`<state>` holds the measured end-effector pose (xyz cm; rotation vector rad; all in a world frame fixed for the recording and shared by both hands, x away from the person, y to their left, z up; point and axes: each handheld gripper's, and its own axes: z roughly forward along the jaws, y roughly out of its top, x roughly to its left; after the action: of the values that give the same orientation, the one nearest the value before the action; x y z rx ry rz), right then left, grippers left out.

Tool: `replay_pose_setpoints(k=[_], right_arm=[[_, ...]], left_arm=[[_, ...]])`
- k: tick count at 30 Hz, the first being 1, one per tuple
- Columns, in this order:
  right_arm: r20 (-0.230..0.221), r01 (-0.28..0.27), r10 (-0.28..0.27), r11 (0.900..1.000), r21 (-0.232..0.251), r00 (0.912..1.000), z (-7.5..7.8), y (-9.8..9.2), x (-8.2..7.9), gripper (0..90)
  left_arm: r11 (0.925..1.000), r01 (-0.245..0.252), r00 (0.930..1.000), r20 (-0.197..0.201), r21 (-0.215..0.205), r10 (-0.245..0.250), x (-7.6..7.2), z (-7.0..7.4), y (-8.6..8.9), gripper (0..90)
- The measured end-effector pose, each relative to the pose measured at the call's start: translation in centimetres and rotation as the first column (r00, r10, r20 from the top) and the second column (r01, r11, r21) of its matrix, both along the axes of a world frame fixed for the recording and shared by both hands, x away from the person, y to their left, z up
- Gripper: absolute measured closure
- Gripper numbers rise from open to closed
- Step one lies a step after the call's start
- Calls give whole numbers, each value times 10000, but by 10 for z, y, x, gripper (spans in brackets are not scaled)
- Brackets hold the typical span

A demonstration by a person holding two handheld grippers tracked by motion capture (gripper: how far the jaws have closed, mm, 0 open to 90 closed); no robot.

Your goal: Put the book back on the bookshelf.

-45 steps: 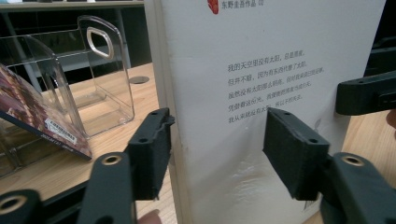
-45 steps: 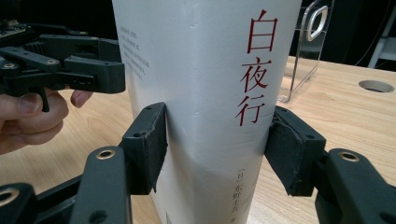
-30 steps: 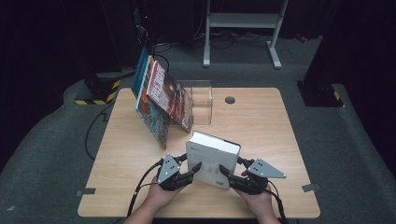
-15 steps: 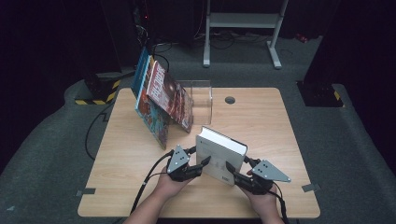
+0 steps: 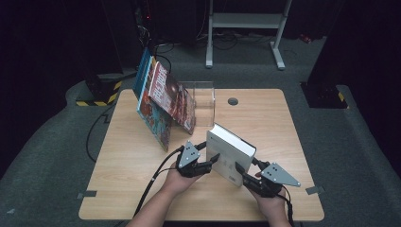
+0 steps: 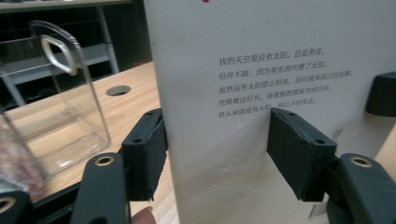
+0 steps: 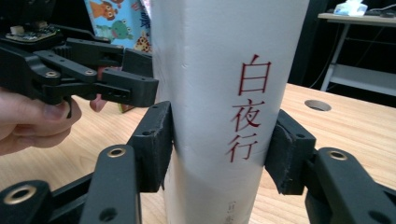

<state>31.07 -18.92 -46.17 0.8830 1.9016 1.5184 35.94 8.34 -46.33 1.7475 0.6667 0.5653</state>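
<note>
White hardcover book [image 5: 231, 153] with the red Chinese title down its spine is standing upright on the surface [image 5: 132, 189], a bit right of the middle and close to the front edge. Compared with a second ago it's been swung round. It was sitting broadside to the person. Now its far end points at the clear acrylic book holder [image 5: 201, 101] near the back edge, where a few colourful picture books [image 5: 165, 104] lean off to the left.

The grip looks like it's changing hands. The right gripper [image 5: 240, 171] has just been closing. In the right gripper view its fingers [image 7: 152, 144] sit on either side of the spine with the pads pressed against both covers, so that one's clamped on. The left gripper [image 5: 213, 161] has just been opening. In its own view the book's edge is between the fingers [image 6: 299, 149], but they look apart rather than squeezing. One is beside the edge and the other is out in front of the back cover. That hand has also slid along with the turn.

My guess is the right side carries the book now and the left is only steadying it. If it's headed for the holder with the others, nothing has been lifted yet, and a tall book held low at the spine could easily tip.
</note>
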Motion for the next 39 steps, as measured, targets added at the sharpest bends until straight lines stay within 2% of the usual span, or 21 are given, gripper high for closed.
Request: replay_pose_setpoints(k=[2,11,12,17,21,24,25,29,30,31,32,33,34,35,36,37,38,39], right_arm=[[-42,-136,136,9999,22,9999,0,2,-2,499],[7,-149,149,9999,-7,9999,-1,4,-4,509],[59,-151,151,9999,-47,9999,-1,5,-4,512],[107,-14,15,9999,-139,9999,-1,6,-6,518],[192,315,-312,9994,-160,9993,-1,7,-6,522],[200,705,-702,9974,-172,9973,-1,6,-6,521],[200,705,-702,9974,-172,9973,-1,6,-6,521],[78,873,-873,9961,-104,9962,0,5,-5,514],[-17,900,-900,9959,-115,9959,1,5,-6,507],[-17,900,-900,9959,-115,9959,1,5,-6,507],[-112,1007,-1008,9949,-72,9948,1,6,-6,498],[-192,1054,-1055,9944,-61,9942,2,6,-6,494],[-250,1072,-1073,9942,-51,9939,3,6,-6,490],[-250,1072,-1073,9942,-51,9939,3,6,-6,490],[-233,1076,-1073,9942,89,9939,4,5,-7,472],[-233,1076,-1073,9942,89,9939,4,5,-7,472],[-209,1100,-1096,9937,195,9938,7,5,-8,430],[-209,1100,-1096,9937,195,9938,7,5,-8,430]], left_arm=[[9999,-89,9999,-130,-73,88,-1,0,4,362],[9995,-322,9993,-164,38,323,-2,-1,12,365],[9986,-453,9989,-129,260,457,-3,-3,16,366],[9953,-780,9966,-234,568,795,-6,-7,26,364],[9907,-1074,9929,-415,835,1111,-8,-11,39,366],[9816,-1419,9871,-561,1281,1500,-13,-17,54,365],[9816,-1419,9871,-561,1281,1500,-13,-17,54,365],[9631,-1998,9723,-847,1804,2176,-18,-26,76,358],[9513,-2299,9613,-1045,2056,2549,-21,-30,88,355],[9513,-2299,9613,-1045,2056,2549,-21,-30,88,352],[9455,-2420,9557,-1146,2180,2711,-22,-31,94,349],[9372,-2612,9482,-1203,2312,2940,-23,-33,100,349],[9235,-2915,9333,-1374,2492,3317,-24,-35,113,348],[9235,-2915,9333,-1374,2492,3317,-24,-35,113,348],[9145,-3235,9199,-1458,2429,3641,-25,-38,125,348],[9145,-3235,9199,-1458,2429,3641,-25,-38,125,349],[9093,-3478,9080,-1597,2284,3874,-26,-41,136,349],[9093,-3478,9080,-1597,2284,3874,-26,-41,136,349]])
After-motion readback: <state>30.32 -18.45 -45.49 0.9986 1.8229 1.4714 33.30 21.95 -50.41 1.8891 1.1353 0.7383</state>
